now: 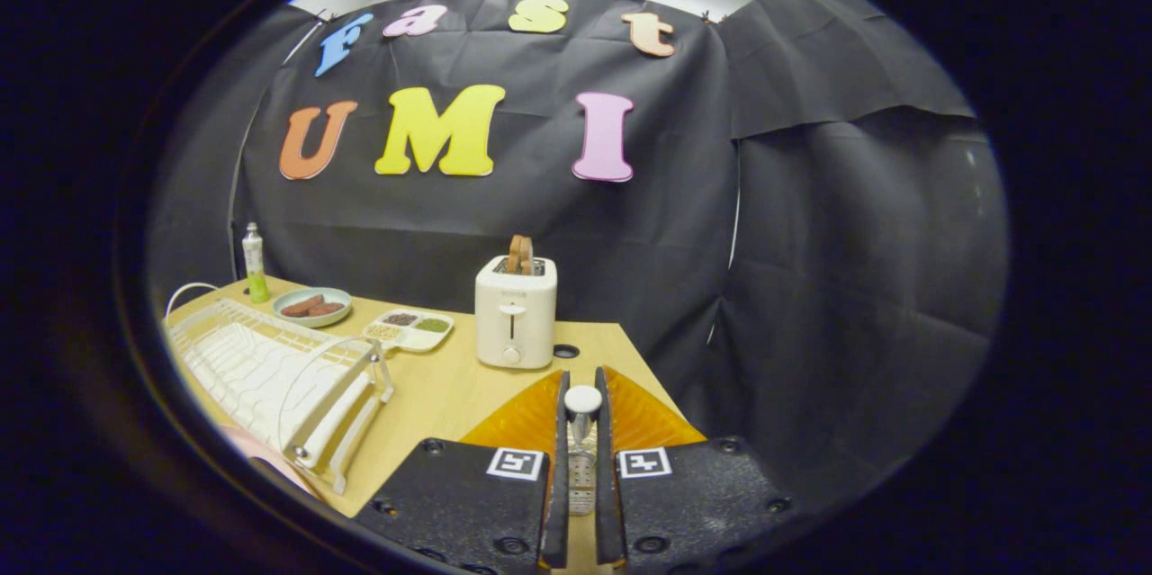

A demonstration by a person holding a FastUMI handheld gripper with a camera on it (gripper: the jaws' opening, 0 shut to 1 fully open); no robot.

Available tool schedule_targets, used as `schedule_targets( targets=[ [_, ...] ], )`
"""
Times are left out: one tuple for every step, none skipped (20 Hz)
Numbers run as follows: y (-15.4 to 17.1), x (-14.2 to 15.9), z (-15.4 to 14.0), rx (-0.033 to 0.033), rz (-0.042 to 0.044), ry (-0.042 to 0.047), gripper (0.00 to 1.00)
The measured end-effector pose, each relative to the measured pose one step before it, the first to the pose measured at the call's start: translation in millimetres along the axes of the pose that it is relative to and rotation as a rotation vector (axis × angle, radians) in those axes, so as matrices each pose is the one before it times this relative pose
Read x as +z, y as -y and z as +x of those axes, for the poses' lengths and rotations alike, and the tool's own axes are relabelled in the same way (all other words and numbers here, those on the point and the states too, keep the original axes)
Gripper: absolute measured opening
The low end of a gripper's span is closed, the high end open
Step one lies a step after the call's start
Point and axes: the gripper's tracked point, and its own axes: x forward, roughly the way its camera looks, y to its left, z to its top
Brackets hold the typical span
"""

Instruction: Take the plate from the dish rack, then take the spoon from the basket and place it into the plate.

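The gripper (582, 395) has its fingers clamped on the spoon (582, 401), whose white handle end sticks up between the tips. Below it, between the fingers, shows the perforated basket (581, 476). The white dish rack (270, 372) stands well off to their left, the toaster (515, 312) just beyond them.

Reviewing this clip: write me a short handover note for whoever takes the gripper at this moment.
Gripper: shut on the spoon, its white handle end upright between the fingers, above the perforated basket.
Dish rack: on the table, left of the fingers; no plate visible in its slots.
Toaster stands just beyond the fingers.
Done: spoon gripped.
Left: carry it to the plate, whose place I cannot tell.
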Motion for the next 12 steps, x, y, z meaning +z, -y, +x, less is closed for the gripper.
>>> schedule_targets(
  targets=[
    [2.02, 7.88, -7.04, 0.00101, -0.00025, 0.01712, 0.17],
    [0.68, 8.80, -8.48, 0.00282, -0.00005, 0.01449, 0.17],
    [-0.25, 7.55, -7.89, 0.00116, -0.00094, 0.01317, 0.17],
    [-1.79, 7.36, -10.11, 0.00675, -0.00197, 0.01043, 0.17],
    [-4.03, 8.55, -10.13, 0.01323, 0.00191, 0.01453, 0.17],
    [-4.53, 8.96, -10.77, 0.01256, 0.00059, 0.01329, 0.17],
    [-4.86, 7.27, -10.54, 0.01403, -0.00138, 0.01548, 0.17],
    [-6.76, 8.07, -11.05, 0.01589, -0.00494, 0.01409, 0.17],
    [-4.59, 6.18, -10.20, 0.00890, -0.00784, 0.01333, 0.17],
    [-6.83, 4.72, -10.23, 0.00758, -0.00563, 0.00662, 0.17],
    [-12.06, 0.22, -11.47, 0.02540, 0.00116, -0.00359, 0.17],
    [-14.50, 0.57, -12.17, 0.03150, 0.00597, -0.00713, 0.17]
  ],
)
